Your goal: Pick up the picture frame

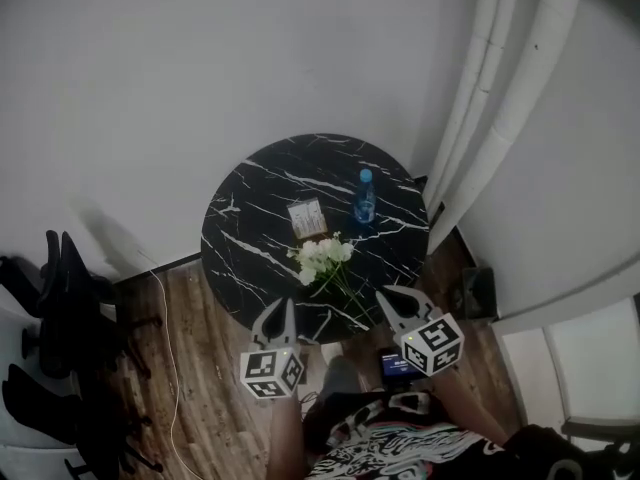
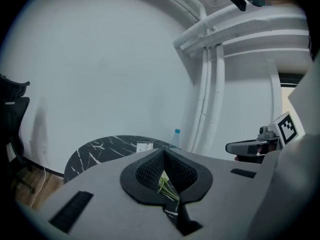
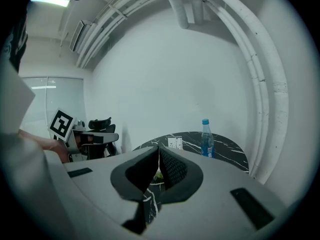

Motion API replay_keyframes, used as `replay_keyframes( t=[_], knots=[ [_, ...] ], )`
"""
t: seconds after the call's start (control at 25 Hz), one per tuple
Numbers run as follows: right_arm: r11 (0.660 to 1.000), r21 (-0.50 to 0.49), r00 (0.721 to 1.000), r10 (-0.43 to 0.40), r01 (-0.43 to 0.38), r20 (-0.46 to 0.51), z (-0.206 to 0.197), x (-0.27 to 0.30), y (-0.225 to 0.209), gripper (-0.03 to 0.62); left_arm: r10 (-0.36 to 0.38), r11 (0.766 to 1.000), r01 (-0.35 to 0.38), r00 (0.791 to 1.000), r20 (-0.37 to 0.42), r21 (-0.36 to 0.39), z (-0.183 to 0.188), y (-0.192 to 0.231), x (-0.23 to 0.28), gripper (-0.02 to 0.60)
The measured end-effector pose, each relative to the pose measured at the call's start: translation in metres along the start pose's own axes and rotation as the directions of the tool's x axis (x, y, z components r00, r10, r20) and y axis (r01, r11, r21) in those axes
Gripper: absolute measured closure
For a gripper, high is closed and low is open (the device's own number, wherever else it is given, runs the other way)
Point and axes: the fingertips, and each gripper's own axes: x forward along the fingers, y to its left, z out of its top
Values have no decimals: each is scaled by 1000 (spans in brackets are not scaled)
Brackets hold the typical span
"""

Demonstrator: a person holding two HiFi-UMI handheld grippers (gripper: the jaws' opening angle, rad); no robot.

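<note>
Both tongs are shut w/ nothing in them: left tongs and right tongs hang side by side at the 6 o'clock edge of the round black marble surface, tips aimed across it. Probably shut because there's nothing to carry yet; this reads as the approach.

The picture frame sits near the surface's centre, well apart from both tongs and untouched. It looks propped up rather than flat in the gripper views, but I can't be sure. A blue-capped bottle stands at the frame's 3 o'clock, near it. White flowers lie at the frame's 6 o'clock, i.e. between tongs and frame, so the reach likely needs to go over or around them. Jaws must part before any grab.
</note>
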Motion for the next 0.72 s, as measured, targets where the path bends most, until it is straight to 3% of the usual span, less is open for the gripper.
replay_keyframes(
  t=[0.32,0.72],
  knots=[
    [999,10,998,-39,39,-51,20,82,-24,576,-35,999,34,999,-38,-23,21,61,74,568],
    [994,38,989,-99,103,-111,24,146,-51,576,-113,993,110,989,-94,-35,26,100,143,568]
  ],
)
